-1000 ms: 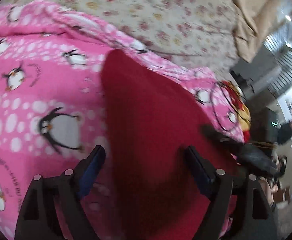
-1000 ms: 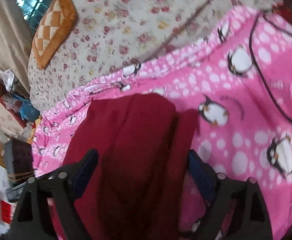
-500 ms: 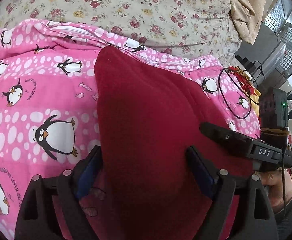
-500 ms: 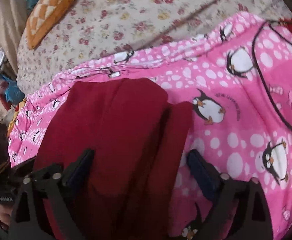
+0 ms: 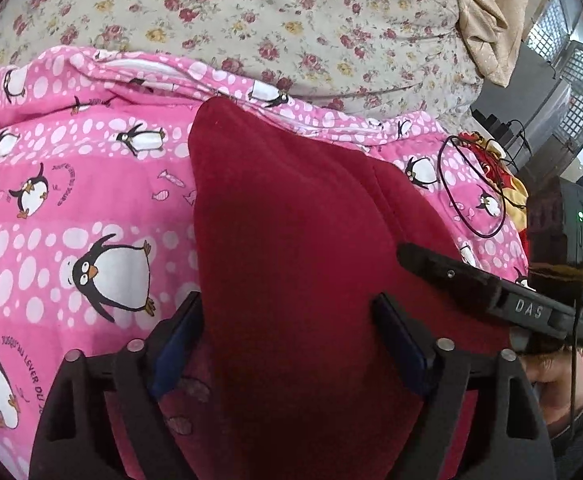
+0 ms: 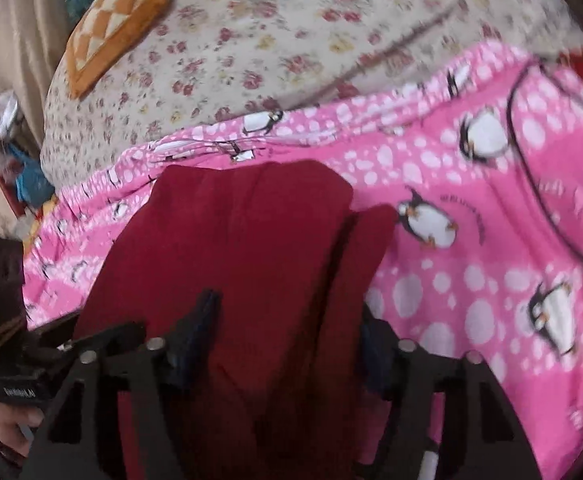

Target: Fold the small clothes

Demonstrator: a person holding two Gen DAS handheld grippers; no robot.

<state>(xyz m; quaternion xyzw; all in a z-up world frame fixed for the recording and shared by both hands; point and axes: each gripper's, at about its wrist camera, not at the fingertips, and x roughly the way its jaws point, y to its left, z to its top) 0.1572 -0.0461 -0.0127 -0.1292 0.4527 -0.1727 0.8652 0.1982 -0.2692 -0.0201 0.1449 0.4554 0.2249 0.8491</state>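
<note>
A dark red garment (image 5: 291,248) lies on a pink penguin blanket (image 5: 71,208), partly folded, with a narrower layer along its right side (image 6: 355,264). My left gripper (image 5: 287,320) is open, its fingers astride the near end of the garment. My right gripper (image 6: 287,320) is open too, over the same garment's (image 6: 243,248) near edge; its jaws stand narrower than before. The right gripper's body also shows in the left wrist view (image 5: 491,292), low at the garment's right side. I cannot tell whether either gripper touches the cloth.
A floral bedspread (image 5: 271,20) lies beyond the pink blanket (image 6: 491,280). An orange checked cushion (image 6: 119,20) sits at the back left. A black cable loop (image 5: 471,188) lies on the blanket to the right. Room clutter shows past the bed edges.
Both grippers have stayed over the red garment while the views shifted slightly. The right gripper's left finger has moved inward, narrowing its opening. The garment lies much as before.
</note>
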